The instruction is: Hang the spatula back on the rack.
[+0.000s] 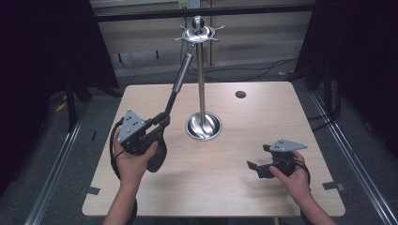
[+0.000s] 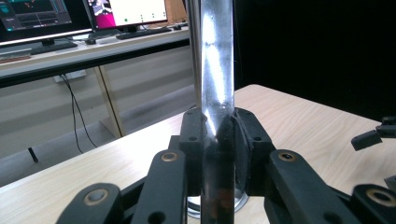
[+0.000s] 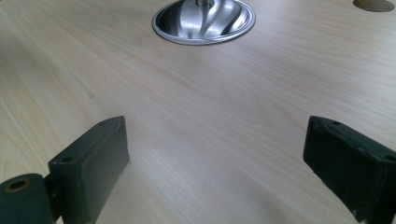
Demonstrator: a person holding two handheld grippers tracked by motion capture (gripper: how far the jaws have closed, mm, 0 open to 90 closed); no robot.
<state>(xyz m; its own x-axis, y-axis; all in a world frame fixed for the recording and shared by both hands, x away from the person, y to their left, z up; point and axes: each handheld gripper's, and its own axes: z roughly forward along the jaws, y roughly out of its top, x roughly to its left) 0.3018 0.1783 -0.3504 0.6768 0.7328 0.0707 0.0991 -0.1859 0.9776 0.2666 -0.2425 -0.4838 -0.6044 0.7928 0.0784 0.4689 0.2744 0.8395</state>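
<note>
left tongs (image 1: 165, 118): you're clamped on the long metal-and-black utensil handle (image 1: 180, 79), its top at the chrome stand's (image 1: 201, 79) hooks
right tongs (image 1: 257, 168): yours gape wide over the pale wooden bench (image 1: 263, 122)

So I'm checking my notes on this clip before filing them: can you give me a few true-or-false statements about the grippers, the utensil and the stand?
1. The left gripper is shut on the long utensil with the black and steel handle. True.
2. The right gripper holds a spoon. False: its jaws stand open over the bare light wooden table.
3. The shiny steel hanging stand lies on its side. False: it stands upright on its round base.
4. The utensil's top end reaches up to the stand's hooked crown. True.
5. The table has a round hole near its far edge. True.
</note>
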